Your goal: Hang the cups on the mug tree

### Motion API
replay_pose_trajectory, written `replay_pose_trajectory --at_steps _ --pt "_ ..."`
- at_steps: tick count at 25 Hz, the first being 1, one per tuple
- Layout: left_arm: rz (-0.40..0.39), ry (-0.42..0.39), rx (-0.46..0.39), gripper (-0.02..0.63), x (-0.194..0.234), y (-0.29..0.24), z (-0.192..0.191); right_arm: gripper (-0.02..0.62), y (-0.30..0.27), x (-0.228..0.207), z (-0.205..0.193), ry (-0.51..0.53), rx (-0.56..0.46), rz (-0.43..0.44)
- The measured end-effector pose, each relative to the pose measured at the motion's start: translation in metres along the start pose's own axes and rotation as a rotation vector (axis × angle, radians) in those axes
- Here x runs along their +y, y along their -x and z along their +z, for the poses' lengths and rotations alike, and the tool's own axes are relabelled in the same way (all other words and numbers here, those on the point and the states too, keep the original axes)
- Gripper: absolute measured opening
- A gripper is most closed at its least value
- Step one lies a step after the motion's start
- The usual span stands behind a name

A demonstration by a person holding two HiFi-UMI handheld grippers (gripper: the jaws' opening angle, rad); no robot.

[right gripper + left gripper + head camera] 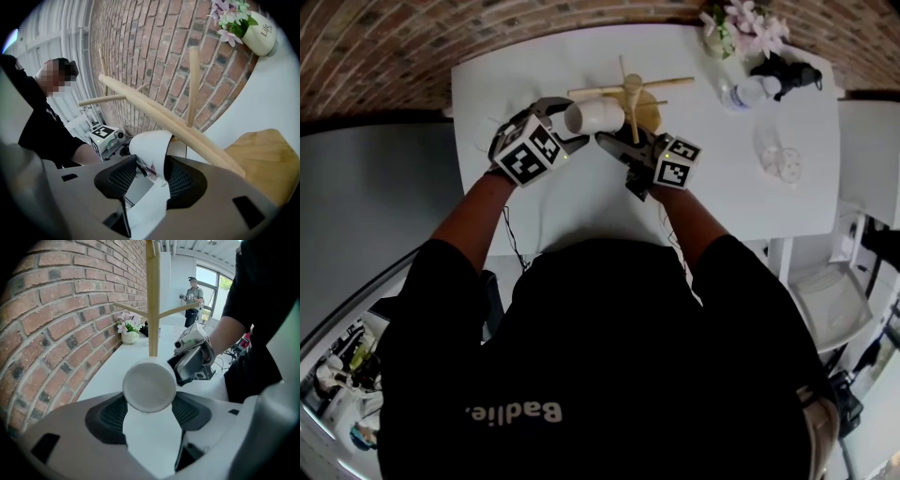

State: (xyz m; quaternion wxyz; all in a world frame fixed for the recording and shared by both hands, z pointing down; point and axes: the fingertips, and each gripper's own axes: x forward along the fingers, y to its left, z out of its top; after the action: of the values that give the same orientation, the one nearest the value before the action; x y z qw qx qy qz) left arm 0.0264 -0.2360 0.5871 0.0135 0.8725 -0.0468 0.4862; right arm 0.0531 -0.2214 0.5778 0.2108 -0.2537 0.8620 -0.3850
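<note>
Head view: the white cylindrical cup is held on its side just left of the pale wooden mug tree, which stands on the white counter. The cup sits between the left gripper and the right gripper.

Left gripper view: its fingers clamp the cup's base in front of the tree's trunk.

Right gripper view: its fingers stand apart around the cup's rim wall, close against the tree, and do not press on it.

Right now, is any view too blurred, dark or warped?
Head view: sharp, evenly lit; fisheye bows the table, a black shirt fills the lower half. Left gripper view: cup crisp, bright window behind. Right gripper view: rolled, mug tree slants, corners black.
</note>
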Motion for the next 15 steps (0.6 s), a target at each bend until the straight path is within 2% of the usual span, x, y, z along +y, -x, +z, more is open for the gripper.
replay_pose_trajectory --at_steps 8,15 --pt "0.013 0.019 -0.001 0.296 -0.001 -0.013 -0.009 0.212 0.002 -0.005 -0.003 0.010 0.035 -0.015" --pt "0.031 0.032 0.022 0.299 0.000 -0.022 -0.015 0.213 0.002 -0.008 -0.005 0.063 0.090 -0.057"
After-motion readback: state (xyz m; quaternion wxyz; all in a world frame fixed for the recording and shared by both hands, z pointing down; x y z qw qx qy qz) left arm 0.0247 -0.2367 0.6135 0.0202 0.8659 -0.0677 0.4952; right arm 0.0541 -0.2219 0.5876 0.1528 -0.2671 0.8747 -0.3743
